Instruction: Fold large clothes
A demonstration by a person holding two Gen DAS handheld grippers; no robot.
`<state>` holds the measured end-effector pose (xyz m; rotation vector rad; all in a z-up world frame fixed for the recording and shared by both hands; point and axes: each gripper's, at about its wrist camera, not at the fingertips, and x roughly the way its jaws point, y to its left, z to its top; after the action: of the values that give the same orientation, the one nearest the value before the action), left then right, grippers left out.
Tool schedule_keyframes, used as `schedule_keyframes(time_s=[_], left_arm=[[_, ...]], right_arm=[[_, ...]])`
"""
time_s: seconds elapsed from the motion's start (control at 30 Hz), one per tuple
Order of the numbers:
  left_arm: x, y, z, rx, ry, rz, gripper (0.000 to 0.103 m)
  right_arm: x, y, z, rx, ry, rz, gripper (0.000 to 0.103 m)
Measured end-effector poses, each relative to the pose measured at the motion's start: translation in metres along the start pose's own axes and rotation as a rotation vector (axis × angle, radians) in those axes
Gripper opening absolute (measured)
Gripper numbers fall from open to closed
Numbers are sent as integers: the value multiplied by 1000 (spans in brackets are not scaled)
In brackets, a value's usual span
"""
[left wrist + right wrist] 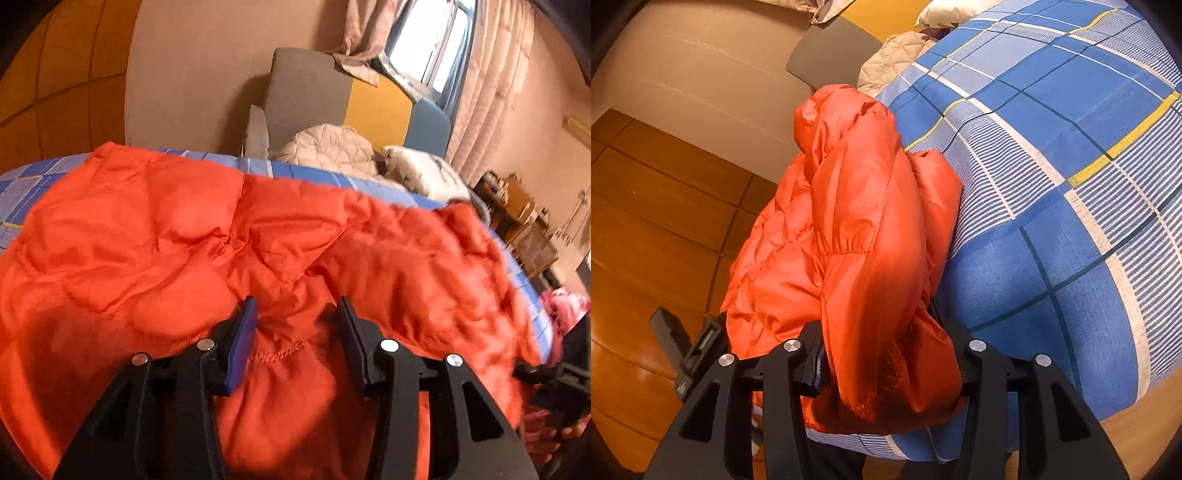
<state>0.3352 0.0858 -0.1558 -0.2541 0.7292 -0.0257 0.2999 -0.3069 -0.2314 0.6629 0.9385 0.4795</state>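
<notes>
While the left gripper (pixel 297 314) stands with its jaws parted, pads clear of the fabric bulging between them and grasping nothing, it hovers low over the orange puffer jacket (pixel 207 236). The right gripper (pixel 882 347) has a thick puffed fold of the jacket filling the gap between its jaws; whether the pads press on it cannot be told. The jacket lies crumpled along the near edge of the bed, on the blue checked bedsheet (pixel 1052 155), one portion overhanging toward the wooden floor (pixel 657 206). A cream quilted garment (pixel 328 147) rests at the far side, well apart. Probable hazards: the slick, padded shell may slide off the edge if released unsupported, and a jaw closing on a bulge rather than a seam may catch only the outer layer, skewing the fold.
</notes>
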Motion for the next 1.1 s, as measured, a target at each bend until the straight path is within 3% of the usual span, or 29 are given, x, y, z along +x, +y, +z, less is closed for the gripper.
schedule_keyframes(time_s=[0.17, 0.27, 0.4, 0.7, 0.9, 1.1], left_arm=[[20, 0, -4, 3, 22, 14, 45], [14, 1, 4, -31, 53, -12, 43], [7, -3, 25, -43, 8, -41, 43], [46, -9, 49, -51, 35, 45, 45], [55, -12, 41, 1, 43, 57, 45], [31, -14, 34, 34, 38, 28, 49]], right_arm=[[4, 0, 0, 1, 4, -8, 52], [5, -3, 1, 16, 5, -22, 62], [5, -3, 0, 26, 4, -20, 63], [7, -2, 0, 29, 6, -22, 67], [5, -5, -1, 50, 6, 26, 78], [-5, -7, -11, 96, -20, 147, 90]])
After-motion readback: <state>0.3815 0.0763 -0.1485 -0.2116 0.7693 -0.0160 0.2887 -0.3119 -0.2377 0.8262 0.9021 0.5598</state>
